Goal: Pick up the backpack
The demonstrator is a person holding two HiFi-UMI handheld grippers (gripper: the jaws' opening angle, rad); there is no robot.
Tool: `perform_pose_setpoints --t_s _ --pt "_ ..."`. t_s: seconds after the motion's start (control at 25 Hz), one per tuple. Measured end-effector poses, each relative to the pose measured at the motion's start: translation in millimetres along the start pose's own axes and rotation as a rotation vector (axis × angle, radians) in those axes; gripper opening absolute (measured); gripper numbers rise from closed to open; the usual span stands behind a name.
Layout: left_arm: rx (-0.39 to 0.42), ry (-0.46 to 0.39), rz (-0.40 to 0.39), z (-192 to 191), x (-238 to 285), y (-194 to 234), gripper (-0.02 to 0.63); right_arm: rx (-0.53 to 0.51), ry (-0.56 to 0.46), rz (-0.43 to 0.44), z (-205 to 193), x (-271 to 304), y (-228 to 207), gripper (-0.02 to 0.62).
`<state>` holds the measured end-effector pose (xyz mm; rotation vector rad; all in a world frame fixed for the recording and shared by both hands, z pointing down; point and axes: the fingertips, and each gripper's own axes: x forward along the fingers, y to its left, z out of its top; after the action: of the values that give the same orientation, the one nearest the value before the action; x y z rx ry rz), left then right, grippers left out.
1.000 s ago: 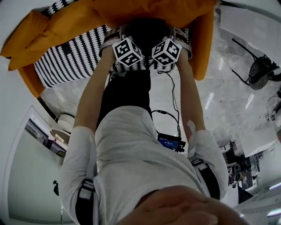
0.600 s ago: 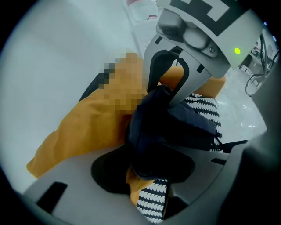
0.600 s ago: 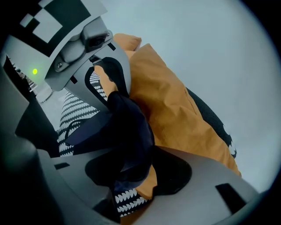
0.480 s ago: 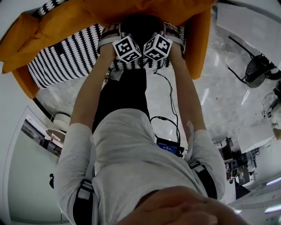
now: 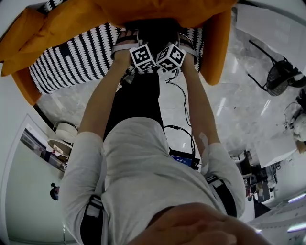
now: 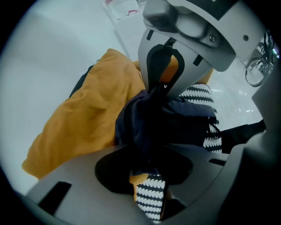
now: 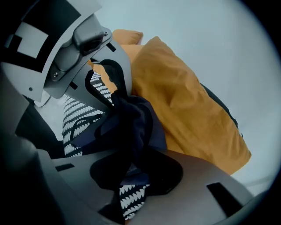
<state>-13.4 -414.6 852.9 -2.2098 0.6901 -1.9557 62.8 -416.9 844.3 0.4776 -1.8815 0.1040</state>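
Left gripper (image 6: 147,186) and right gripper (image 7: 125,186): jaws just been closing, both pinched on dark backpack (image 6: 162,127) fabric. In the head view the backpack is at 12 o'clock, on the patterned cushion (image 5: 71,57) of the orange sofa (image 5: 158,9). Glossy marble floor (image 5: 239,119). Fan (image 5: 282,76) at 2 o'clock.

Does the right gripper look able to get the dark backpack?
Yes, it seems so: the right gripper has just been closing its jaws on the backpack, whose dark fabric is bunched between them. Nothing blocks it.
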Motion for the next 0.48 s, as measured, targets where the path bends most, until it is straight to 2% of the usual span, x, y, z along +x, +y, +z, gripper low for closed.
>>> perform_pose_setpoints --t_s 0.16,0.48 --pt "-0.009 0.009 -0.048 -8.6 -1.2 -28.0 0.112 -0.007 0.02 0.014 -10.0 -0.4 20.8 0.104" --pt "-0.059 0.008 -0.059 -26.6 -16.4 -61.7 0.083 0.012 0.006 0.004 -12.9 -12.7 52.5 0.103"
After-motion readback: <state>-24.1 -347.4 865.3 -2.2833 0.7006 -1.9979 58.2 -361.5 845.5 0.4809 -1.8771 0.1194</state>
